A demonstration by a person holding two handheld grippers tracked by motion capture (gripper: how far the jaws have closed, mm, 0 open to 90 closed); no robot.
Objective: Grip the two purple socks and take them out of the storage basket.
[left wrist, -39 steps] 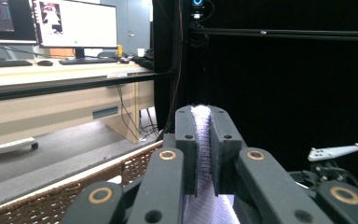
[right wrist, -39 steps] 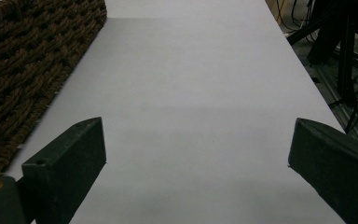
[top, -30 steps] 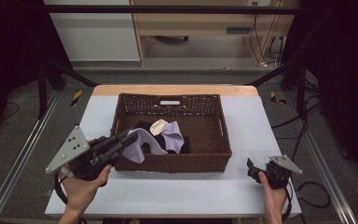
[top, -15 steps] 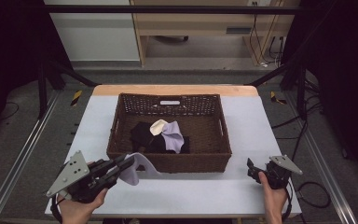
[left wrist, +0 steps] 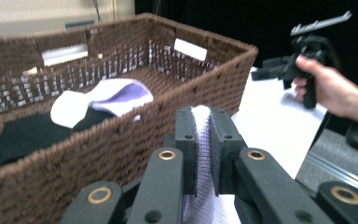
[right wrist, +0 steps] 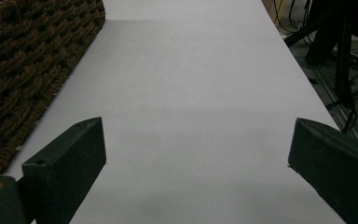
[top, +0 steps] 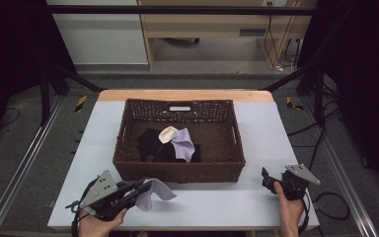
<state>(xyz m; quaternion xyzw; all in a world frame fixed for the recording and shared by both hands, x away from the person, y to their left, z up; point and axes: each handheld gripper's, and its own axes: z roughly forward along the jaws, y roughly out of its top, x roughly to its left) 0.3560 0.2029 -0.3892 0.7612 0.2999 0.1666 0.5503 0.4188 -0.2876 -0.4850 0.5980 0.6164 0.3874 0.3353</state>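
Now the left tool (top: 139, 190) pinches the lilac knit cloth (top: 157, 192), draped rightward onto the white counter (top: 227, 202) before the brown wicker basket (top: 177, 172); the right tool (top: 265, 177) gapes empty.

We see a pale lilac knitted cloth (top: 157, 191), a dark brown woven wicker basket (top: 177, 170) and a white flat table (top: 256, 207).

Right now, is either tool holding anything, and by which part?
Left tool is shut on the lilac sock, pinching it at one end; the rest lies on the table. Right tool is open, holding nothing.
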